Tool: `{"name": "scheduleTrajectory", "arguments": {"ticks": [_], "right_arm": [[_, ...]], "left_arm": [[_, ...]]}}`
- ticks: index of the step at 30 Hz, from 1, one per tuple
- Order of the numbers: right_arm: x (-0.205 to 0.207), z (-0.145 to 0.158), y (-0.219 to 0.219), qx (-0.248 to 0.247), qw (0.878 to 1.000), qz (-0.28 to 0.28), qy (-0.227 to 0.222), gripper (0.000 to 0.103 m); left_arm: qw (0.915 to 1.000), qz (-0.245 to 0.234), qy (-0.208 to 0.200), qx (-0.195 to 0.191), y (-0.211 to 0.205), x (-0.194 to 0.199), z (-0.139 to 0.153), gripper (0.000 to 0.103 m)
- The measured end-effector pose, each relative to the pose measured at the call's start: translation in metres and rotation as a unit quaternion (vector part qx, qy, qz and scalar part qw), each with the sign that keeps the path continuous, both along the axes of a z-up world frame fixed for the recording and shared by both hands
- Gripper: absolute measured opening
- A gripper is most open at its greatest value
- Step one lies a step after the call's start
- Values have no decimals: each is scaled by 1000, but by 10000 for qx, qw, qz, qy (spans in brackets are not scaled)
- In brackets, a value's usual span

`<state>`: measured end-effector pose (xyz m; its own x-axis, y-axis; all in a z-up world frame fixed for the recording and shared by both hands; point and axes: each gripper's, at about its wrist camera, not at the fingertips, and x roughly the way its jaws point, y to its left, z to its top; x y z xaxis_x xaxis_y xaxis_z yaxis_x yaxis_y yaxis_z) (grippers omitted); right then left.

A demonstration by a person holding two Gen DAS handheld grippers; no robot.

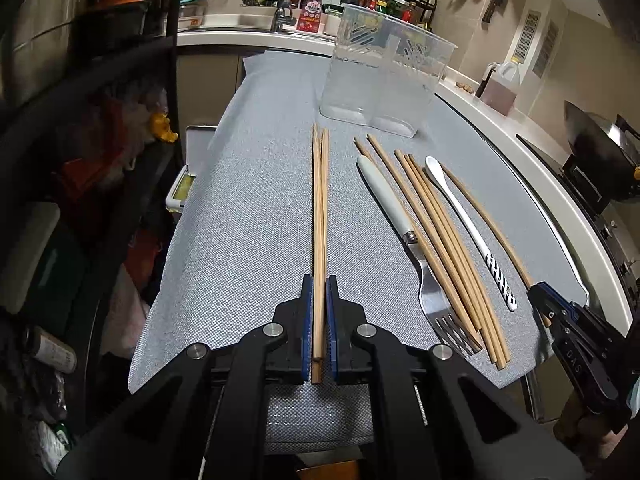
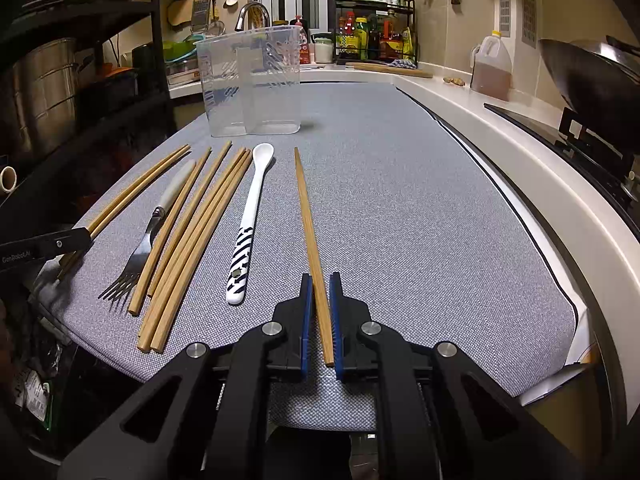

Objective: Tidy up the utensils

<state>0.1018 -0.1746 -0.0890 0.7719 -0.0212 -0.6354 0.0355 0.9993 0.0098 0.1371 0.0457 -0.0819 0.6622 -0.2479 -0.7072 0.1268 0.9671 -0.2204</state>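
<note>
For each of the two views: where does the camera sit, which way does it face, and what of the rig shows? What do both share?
Left wrist: sits on the left gripper, looking forward and down along the grey mat toward the clear container; its own fingers are shut on a pair of chopsticks, and the right gripper enters from the right.
Right wrist: sits on the right gripper, facing the same way, shut on a single chopstick; the left gripper shows at the left edge.
Shared: mat, container, fork, spoon, loose chopsticks.

The right gripper body reads "DAS"; the left gripper arm reads "GenRobot.AI".
</note>
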Motion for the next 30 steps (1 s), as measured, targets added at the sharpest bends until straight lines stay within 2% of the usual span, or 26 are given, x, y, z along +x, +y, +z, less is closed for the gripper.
{"name": "scheduleTrajectory", "arguments": {"ticks": [6,14,22,24,25,26,30], "right_arm": [[0,-1,-2,-2,10000,-5,-4,9],[0,0,-1,5,10000,-8,-6,9],[0,0,-2,-8,10000,-14,-13,9],[0,0,-3,-13,10000,-15,-11,9],[0,0,-2,-8,10000,-13,-12,10],[0,0,-3,-6,10000,-15,-12,10],[0,0,-3,-10,10000,-16,-13,10]], "left_arm": [[9999,9,-140,-50,3,-2,6,6],[10000,-56,2,-71,4,3,-4,6],[9999,-2,-98,-19,7,-1,-2,8],[9999,-7,-145,-17,8,-3,-1,16],[9999,10,-167,-3,8,-4,-1,27],[9998,27,-200,-8,9,-6,0,33],[9996,59,-290,26,11,-9,2,34]]}}
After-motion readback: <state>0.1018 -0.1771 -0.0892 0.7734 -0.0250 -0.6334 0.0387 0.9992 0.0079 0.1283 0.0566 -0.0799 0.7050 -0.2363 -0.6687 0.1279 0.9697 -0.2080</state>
